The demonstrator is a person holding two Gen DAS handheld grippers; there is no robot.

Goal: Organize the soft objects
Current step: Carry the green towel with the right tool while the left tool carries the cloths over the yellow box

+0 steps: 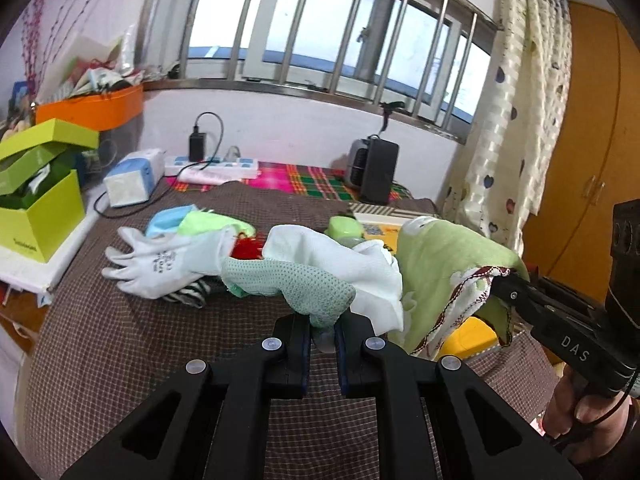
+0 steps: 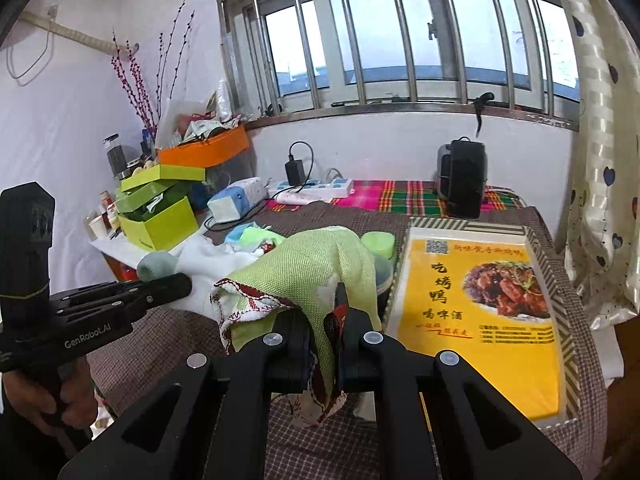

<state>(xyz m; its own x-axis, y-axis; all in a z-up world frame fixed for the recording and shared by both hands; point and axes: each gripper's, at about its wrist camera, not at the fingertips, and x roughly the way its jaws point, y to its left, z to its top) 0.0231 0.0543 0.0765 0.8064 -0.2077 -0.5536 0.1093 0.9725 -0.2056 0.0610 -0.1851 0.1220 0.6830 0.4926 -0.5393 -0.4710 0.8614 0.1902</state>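
you can read "das" in pale letters on the arm of the right gripper [image 1: 502,280], at four o'clock in the left wrist view. in the right wrist view "genrobot.ai" stands on the left gripper [image 2: 188,280], at eight o'clock. the yellow poster [image 2: 492,320] at three o'clock carries large chinese characters, 吃烤鸭 and 喝啤酒, with a qr code at its top; its small lines are too fine to read. the print on the white glove [image 1: 160,260] is illegible.

I judge this a lived-in home: barred window [image 2: 400,40] far, curtain [image 2: 600,160] right, cluttered cloth-covered table [image 1: 120,340] near.
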